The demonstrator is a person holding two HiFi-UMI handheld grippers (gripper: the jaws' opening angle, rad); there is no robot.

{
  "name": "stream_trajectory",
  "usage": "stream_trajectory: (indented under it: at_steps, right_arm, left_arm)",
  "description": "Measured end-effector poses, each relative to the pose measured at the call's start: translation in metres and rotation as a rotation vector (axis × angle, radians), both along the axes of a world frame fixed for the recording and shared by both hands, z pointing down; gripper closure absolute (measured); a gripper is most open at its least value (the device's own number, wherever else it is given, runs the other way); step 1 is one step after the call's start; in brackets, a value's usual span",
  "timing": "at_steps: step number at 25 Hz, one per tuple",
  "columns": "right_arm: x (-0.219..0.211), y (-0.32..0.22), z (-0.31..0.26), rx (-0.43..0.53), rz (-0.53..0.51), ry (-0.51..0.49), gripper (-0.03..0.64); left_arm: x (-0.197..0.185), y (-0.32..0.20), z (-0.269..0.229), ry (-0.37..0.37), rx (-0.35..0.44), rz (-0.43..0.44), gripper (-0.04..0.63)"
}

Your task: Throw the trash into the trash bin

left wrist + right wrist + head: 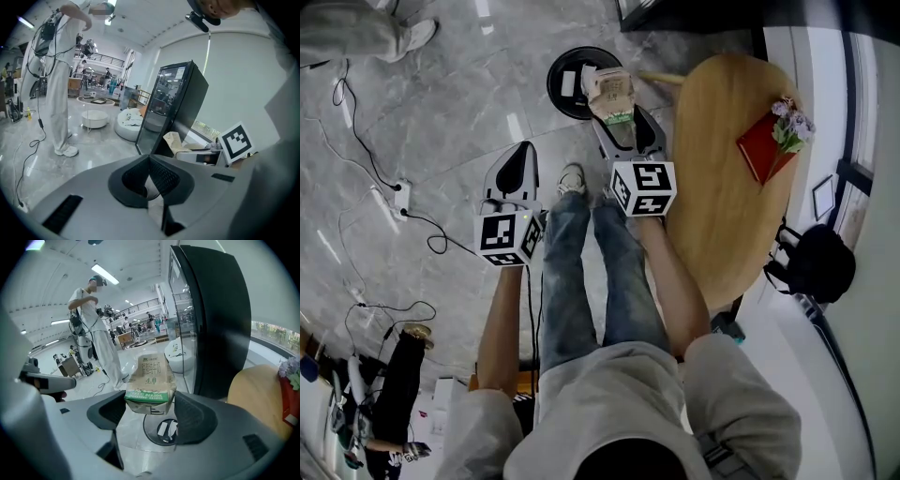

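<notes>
Above the trash bin (555, 89), at the top centre of the head view, your right gripper (617, 111) holds a milk carton (609, 89). Its fingers are clamped on the carton's two sides, and the carton stands upright between them. In the right gripper view the bin (146, 432) appears below the carton (151, 376), framed by the two fingers of that gripper (151, 404). Its round black rim is fully visible, with white scraps (166, 427) lying inside. In the head view the carton overlaps the bin's right rim rather than its centre.

Your left gripper (525, 150) hangs at lower left over bare floor (459, 103). In the left gripper view its fingers meet tip to tip, with nothing between them (150, 159).

Edges: the curved left edge of the wooden tabletop (722, 206) runs just beside the right gripper's marker cube (642, 187). A red flat item (759, 150) with flowers (792, 122) lies well apart, near the tabletop's far side. A dark cabinet (215, 319) stands beyond the bin, and its front edge rises just right of the carton in the right gripper view.

Open room: left of the bin the marble floor lies free. Cables (427, 230) and a power strip (401, 195) lie well apart to the left. Your shoe (572, 178) rests on the floor between the two grippers. Another person (96, 333) stands farther off across the floor.
</notes>
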State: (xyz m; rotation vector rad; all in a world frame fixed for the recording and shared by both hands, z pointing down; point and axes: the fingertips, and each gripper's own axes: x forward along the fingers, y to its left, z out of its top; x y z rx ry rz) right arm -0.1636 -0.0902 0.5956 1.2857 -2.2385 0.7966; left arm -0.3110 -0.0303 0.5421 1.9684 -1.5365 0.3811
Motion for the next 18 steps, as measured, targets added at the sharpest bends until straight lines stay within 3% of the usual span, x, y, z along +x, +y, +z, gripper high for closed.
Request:
stream_trajectory:
  at_steps: [10, 14, 18]
  right_arm:
    - [-0.003, -0.025, 0.076, -0.146, -0.025, 0.101, 0.278]
    - [-0.011, -0.028, 0.110, -0.224, -0.091, 0.160, 0.272]
    - [-0.013, -0.022, 0.113, -0.251, -0.108, 0.148, 0.273]
  left_arm:
    - [-0.006, -0.002, 0.005, -0.003, -0.012, -0.016, 0.577]
    - [-0.008, -0.003, 0.005, -0.004, -0.012, -0.016, 0.577]
    - [-0.013, -0.001, 0.005, -0.003, -0.016, -0.019, 0.577]
